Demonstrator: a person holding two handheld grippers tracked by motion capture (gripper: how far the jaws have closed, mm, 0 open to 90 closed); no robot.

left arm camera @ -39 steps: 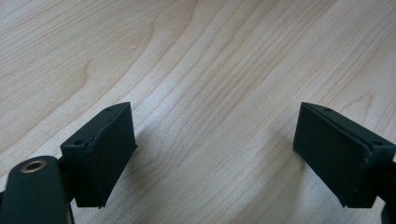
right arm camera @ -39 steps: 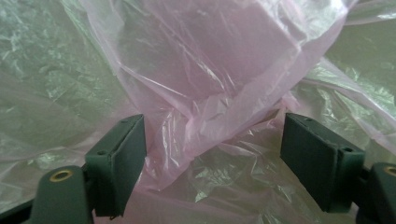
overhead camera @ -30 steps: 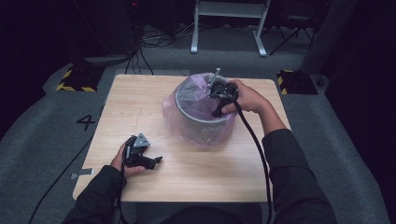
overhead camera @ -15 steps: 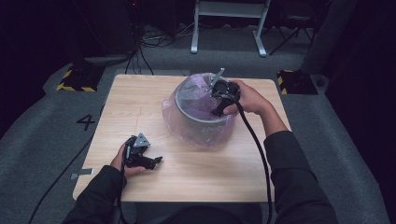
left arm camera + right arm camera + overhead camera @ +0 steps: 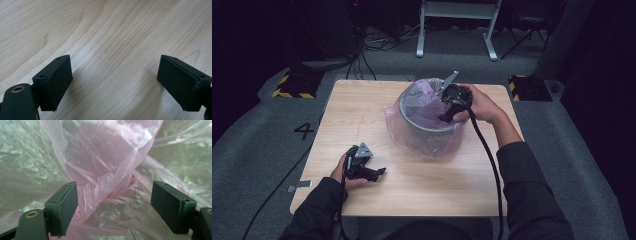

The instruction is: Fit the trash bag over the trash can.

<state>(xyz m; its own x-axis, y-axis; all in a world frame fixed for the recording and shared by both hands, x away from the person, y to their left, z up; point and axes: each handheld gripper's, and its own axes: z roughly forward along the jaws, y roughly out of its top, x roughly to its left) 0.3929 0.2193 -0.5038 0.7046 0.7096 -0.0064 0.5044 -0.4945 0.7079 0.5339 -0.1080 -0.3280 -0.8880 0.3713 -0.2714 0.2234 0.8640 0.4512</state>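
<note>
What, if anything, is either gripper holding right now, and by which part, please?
Nothing is held. The right gripper has open jaws inside the bin, with a fold of the pink bag loose between them. The left gripper is open over the bare table.

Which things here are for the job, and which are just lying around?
For the job:
- grey bin
- pink bag lining it
- right gripper, open inside the bin

Just around:
- left gripper, open, resting on the table
- yellow-black blocks on the floor
</note>
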